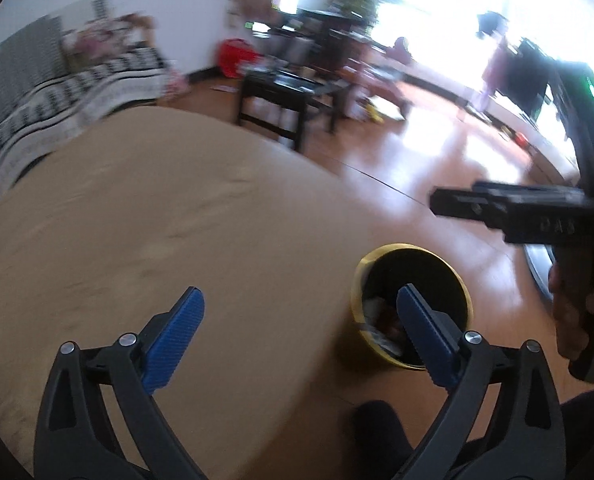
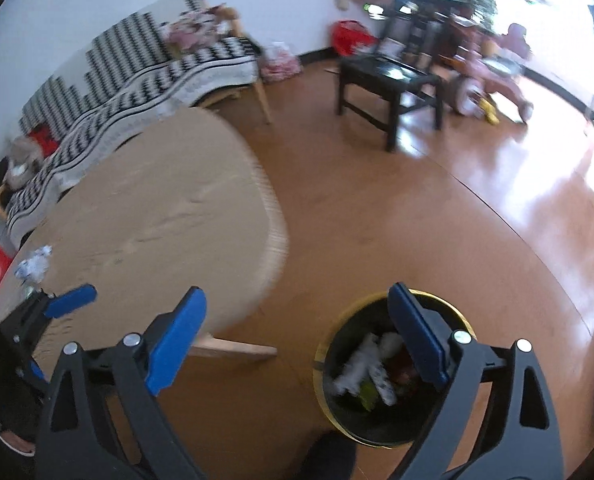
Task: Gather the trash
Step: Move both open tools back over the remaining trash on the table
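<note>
A yellow bin (image 2: 320, 350) with a black liner stands on the wooden floor beside a round beige table (image 2: 157, 208). Crumpled white and coloured trash (image 2: 361, 364) lies inside it. My right gripper (image 2: 296, 292) hangs open above the floor between table and bin, nothing between its blue pads. In the left wrist view my left gripper (image 1: 299, 300) is open and empty over the table's edge, its right finger in front of the bin (image 1: 359, 276). A crumpled white paper (image 2: 35, 266) lies on the table at the left. A hand holds the right gripper's black body (image 1: 537, 216).
A black low table (image 2: 389, 76) stands on the floor beyond. A zigzag-striped sofa (image 2: 137, 64) runs behind the beige table. A red bag (image 2: 351, 36) sits by the wall. A dark foot (image 2: 329, 456) is just in front of the bin.
</note>
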`<state>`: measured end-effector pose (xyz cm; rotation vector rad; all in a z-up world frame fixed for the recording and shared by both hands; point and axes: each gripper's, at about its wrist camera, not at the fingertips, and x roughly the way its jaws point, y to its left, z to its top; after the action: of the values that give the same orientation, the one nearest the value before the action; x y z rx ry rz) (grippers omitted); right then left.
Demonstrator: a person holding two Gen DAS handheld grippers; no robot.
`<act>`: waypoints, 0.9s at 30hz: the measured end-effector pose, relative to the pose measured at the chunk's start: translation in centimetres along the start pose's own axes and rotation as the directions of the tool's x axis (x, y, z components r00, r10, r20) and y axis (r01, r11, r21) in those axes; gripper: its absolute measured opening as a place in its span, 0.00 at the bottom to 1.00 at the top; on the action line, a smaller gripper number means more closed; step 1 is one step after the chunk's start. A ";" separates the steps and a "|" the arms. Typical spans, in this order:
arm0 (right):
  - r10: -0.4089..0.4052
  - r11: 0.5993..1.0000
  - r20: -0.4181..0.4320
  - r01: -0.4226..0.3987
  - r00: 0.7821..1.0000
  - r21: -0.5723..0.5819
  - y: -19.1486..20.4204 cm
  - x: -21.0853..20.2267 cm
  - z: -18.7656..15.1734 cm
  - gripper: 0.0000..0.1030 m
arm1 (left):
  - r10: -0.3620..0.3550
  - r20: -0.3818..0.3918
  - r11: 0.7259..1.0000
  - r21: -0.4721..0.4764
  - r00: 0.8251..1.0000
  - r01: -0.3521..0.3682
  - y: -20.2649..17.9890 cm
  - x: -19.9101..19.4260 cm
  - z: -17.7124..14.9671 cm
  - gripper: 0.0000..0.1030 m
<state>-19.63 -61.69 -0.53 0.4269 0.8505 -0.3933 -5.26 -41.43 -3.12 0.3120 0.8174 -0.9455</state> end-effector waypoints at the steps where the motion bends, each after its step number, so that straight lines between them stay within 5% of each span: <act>1: 0.010 1.000 0.000 -0.010 1.000 -0.016 1.2 0.3 0.5 0.87 | 0.021 0.011 0.999 -0.032 1.000 -0.021 1.7 -0.9 -0.2 0.92; 8: 0.107 0.984 -0.020 -0.109 0.994 -0.143 13.5 3.2 3.1 0.88 | 0.183 0.039 0.967 -0.187 0.982 -0.173 12.5 -7.0 -3.0 0.92; 17: 0.211 0.934 -0.089 -0.227 0.974 -0.275 27.4 7.1 2.7 0.88 | 0.379 0.002 0.864 -0.359 0.926 -0.353 24.6 -14.1 -9.0 0.93; 22: 0.240 0.898 -0.139 -0.274 0.961 -0.344 33.8 9.6 1.3 0.88 | 0.421 -0.038 0.813 -0.428 0.907 -0.395 28.8 -16.0 -11.5 0.94; 27: 0.262 0.870 -0.175 -0.310 0.949 -0.383 37.4 11.1 0.0 0.88 | 0.429 -0.099 0.800 -0.419 0.898 -0.429 30.8 -14.8 -13.1 0.94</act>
<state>5.52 -31.85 -1.68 0.1824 0.9409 0.0913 8.76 -7.64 -4.11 0.0984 0.8835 -0.3180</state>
